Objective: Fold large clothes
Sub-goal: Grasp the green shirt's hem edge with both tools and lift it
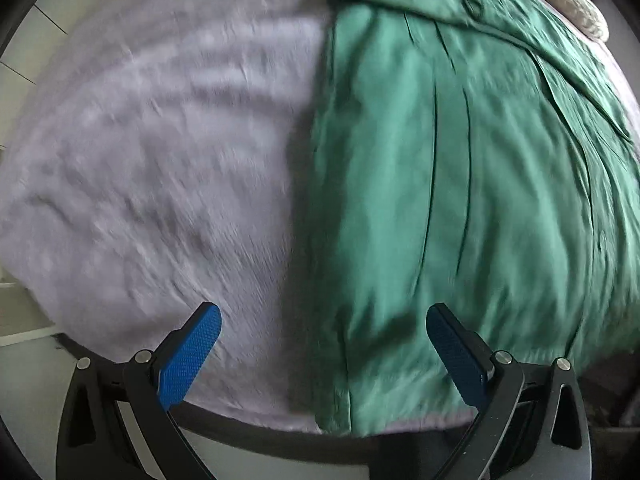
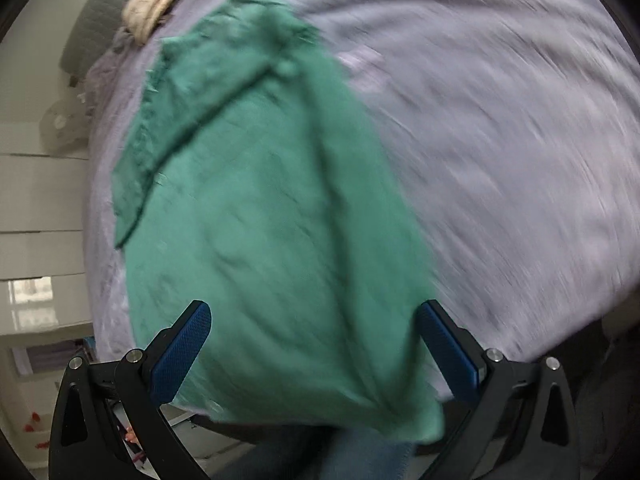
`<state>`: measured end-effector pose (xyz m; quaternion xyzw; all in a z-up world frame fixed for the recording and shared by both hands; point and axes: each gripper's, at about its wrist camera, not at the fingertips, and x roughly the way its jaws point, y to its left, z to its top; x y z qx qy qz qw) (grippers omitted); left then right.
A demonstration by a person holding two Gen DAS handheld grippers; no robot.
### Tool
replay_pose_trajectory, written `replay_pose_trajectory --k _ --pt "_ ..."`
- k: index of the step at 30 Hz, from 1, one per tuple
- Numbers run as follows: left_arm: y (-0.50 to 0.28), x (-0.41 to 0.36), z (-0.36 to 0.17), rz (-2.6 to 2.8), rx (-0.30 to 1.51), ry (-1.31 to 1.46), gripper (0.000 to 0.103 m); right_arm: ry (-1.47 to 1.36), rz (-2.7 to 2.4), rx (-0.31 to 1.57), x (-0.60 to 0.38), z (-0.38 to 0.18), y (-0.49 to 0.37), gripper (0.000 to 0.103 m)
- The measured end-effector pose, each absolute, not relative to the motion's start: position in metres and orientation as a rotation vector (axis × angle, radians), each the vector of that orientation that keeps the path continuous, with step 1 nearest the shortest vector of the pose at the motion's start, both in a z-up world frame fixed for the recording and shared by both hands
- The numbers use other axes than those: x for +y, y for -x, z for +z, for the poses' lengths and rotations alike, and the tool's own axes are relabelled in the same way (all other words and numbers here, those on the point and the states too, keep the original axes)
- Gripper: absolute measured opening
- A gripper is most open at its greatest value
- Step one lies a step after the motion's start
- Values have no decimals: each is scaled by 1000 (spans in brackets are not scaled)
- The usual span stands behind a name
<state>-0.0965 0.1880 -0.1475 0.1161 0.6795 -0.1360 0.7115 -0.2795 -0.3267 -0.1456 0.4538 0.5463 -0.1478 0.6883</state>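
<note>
- My left gripper (image 1: 323, 354) sits at the bottom of its frame, blue pads spread wide with nothing between them; under the gap runs the line where green cloth meets bedcover.
- My right gripper (image 2: 314, 350) is likewise spread wide and empty, low in its frame, directly over the near end of the cloth.
- The green garment (image 1: 460, 200) lies laid out lengthwise on the lilac bedcover (image 1: 140, 160). In the left view it fills the right half, with long creases running up the frame and a folded-over part at the top.
- In the right view the green garment (image 2: 272, 216) runs from bottom centre to upper left; its near hem hangs slightly over the bed edge, above blue denim that I take to be my own legs.
- A cream knitted item (image 2: 160, 0) rests at the far end of the bed, upper left, clear of the work.
- Both frames are motion-blurred, so fine seams are unreadable.
- Judgement: between grasps, lining up for a fold.
- Next move calls for closing each gripper on a near corner or side edge, both layers, then carrying them evenly across.
</note>
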Motion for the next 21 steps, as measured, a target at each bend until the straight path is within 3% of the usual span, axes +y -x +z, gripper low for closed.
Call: replay_pose_trajectory --k 8,15,17,18,19,20,21 --pt "116 167 -173 -538 1605 -220 103 -1219 -295 1224 -308 -196 333 103" --pt "121 151 -176 -583 1605 -242 100 -1262 -68 1026 -286 -161 302 103" --pt "118 151 -176 -558 1596 -254 82 -1250 -69 1031 -284 -156 294 103" --pt "116 152 -176 -561 1601 -244 66 -1252 -85 1045 -284 -157 292 102" --pt "112 158 -175 -577 1607 -218 44 -1263 -100 1063 -284 -159 290 100" --pt "109 159 -172 -586 1611 -190 31 -1279 -122 1100 -285 -164 288 86" --pt "104 161 -168 -610 1630 -139 25 -1276 -132 1127 -285 -165 290 48"
